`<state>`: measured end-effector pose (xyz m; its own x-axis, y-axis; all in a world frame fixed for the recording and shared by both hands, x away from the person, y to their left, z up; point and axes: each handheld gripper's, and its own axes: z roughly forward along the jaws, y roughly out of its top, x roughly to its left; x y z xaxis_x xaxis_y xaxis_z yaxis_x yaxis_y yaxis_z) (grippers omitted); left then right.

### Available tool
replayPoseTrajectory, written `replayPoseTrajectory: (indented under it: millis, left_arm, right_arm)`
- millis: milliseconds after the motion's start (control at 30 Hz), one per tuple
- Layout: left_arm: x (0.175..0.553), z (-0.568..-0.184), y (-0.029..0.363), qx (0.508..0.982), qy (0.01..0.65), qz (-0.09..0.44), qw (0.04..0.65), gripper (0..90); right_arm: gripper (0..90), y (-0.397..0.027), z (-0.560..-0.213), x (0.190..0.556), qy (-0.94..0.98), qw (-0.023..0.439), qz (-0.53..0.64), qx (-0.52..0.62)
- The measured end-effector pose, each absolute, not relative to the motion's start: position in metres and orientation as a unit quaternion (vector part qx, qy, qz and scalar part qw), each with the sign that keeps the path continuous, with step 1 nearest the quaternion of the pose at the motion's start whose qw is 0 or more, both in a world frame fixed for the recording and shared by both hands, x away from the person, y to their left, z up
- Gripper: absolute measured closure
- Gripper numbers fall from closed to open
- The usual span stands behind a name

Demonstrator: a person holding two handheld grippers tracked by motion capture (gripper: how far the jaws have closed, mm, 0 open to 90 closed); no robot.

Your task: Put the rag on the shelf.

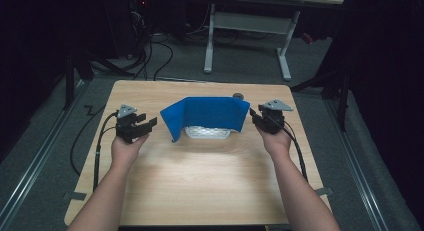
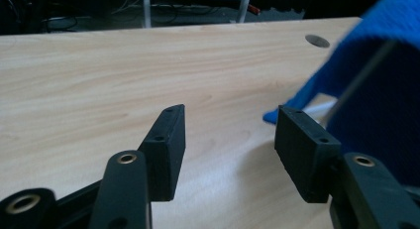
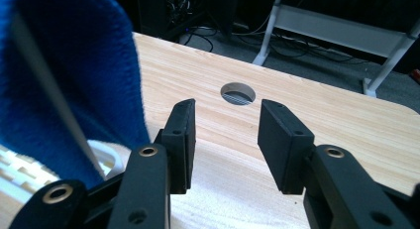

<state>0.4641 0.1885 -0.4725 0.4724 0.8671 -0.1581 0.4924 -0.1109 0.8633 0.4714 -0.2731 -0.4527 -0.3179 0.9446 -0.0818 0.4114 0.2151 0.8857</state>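
Observation:
A blue cloth (image 1: 205, 113) stands draped over a white slatted basket (image 1: 207, 133) at the middle of the wooden table (image 1: 200, 181). My left gripper (image 1: 147, 122) hovers just left of the cloth, its jaws open and nothing between them. In the left gripper view the left gripper (image 2: 230, 125) has the cloth's edge (image 2: 376, 90) just beyond its right jaw. My right gripper (image 1: 254, 116) sits beside the cloth's right end, open and empty. In the right gripper view the right gripper (image 3: 225, 122) has the cloth (image 3: 64, 65) and the basket rim (image 3: 106, 152) to its left.
A round cable hole (image 1: 238, 96) lies in the table behind the cloth, and shows as the hole (image 3: 237, 93) ahead of the right jaws. A white desk frame (image 1: 247, 26) and cables stand on the floor beyond the table's far edge.

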Motion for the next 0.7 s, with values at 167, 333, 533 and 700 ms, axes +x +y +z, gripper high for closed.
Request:
replayPoseTrajectory:
  millis: [167,333,533,700]
  left_arm:
    - [0.443,-0.478,0.197,0.720,0.474,0.201,0.465,45.4]
    - [0.411,-0.486,0.203,0.718,0.471,0.195,0.474,44.4]
    - [0.371,-0.498,0.201,0.736,0.455,0.193,0.462,42.6]
    - [0.330,-0.514,0.199,0.735,0.454,0.175,0.473,41.3]
  right_arm:
    - [55.5,-0.275,-0.455,0.461,0.706,0.336,0.401,0.477]
    - [51.0,-0.279,-0.457,0.442,0.705,0.331,0.413,0.471]
    - [40.7,-0.273,-0.465,0.404,0.729,0.326,0.405,0.445]
    - [35.9,-0.266,-0.480,0.359,0.739,0.304,0.417,0.433]
